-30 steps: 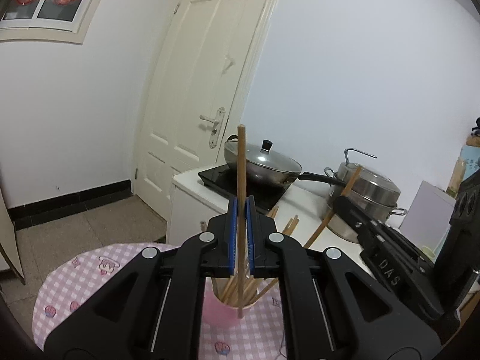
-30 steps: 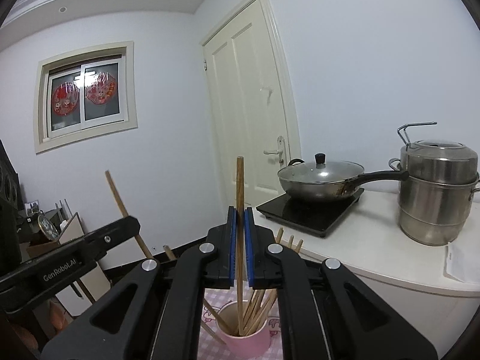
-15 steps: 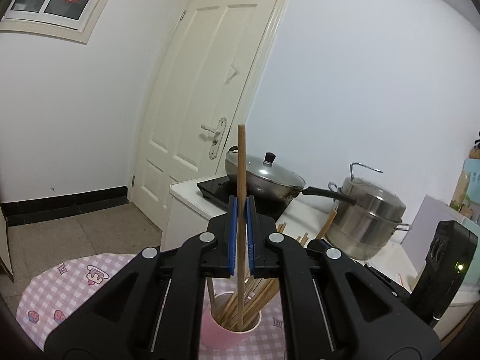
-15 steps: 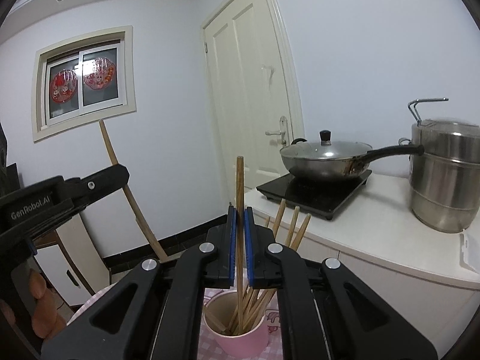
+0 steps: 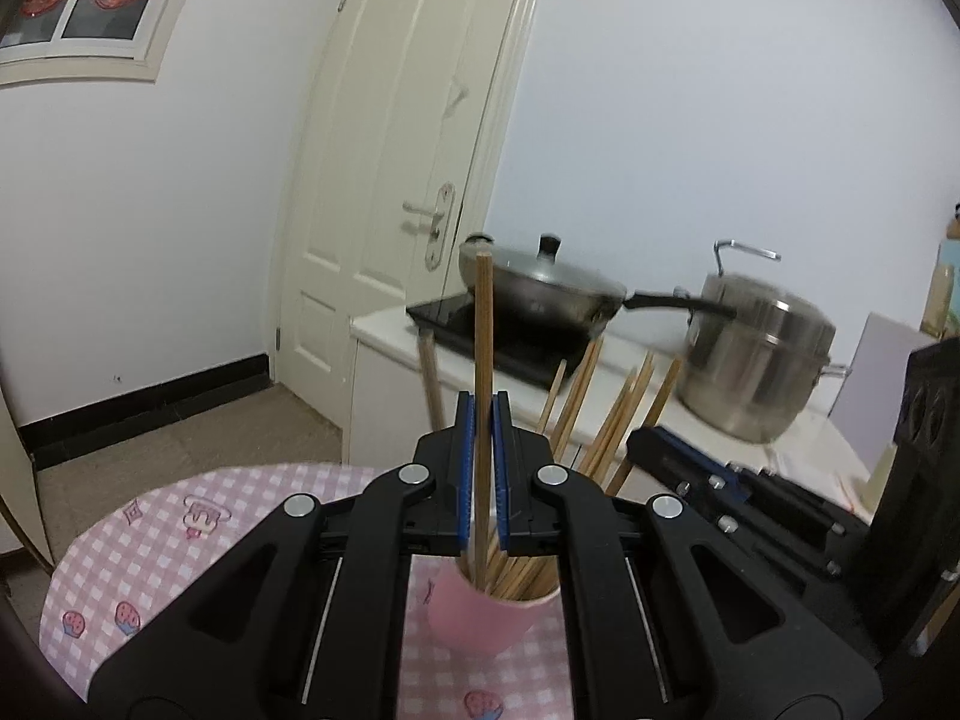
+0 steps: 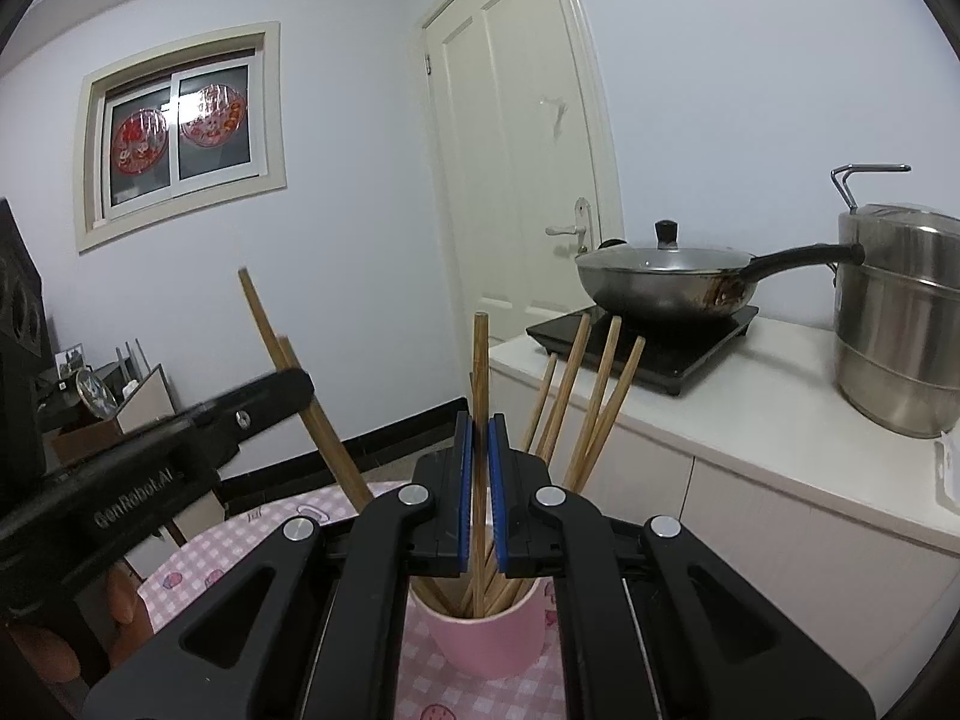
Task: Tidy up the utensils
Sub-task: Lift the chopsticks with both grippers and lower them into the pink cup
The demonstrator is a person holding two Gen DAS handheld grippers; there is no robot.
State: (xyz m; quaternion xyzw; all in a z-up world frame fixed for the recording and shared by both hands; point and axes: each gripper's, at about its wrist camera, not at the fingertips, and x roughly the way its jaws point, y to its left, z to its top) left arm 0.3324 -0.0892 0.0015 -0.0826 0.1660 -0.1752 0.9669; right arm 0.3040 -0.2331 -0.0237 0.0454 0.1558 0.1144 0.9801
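While both grippers hover over the pink cup (image 5: 480,621), the left gripper (image 5: 483,468) has its blue pads nearly closed on one upright chopstick (image 5: 483,354), and the right gripper (image 6: 480,480) pinches another chopstick (image 6: 480,384) the same way. Each stick's lower end reaches down into the cup, among a loose bundle of chopsticks (image 6: 591,396) leaning outward. Under the cup lies a pink checked tablecloth (image 5: 156,546); beyond it, a counter (image 6: 768,414) carries a lidded wok (image 6: 660,282) and a steel pot (image 6: 900,324).
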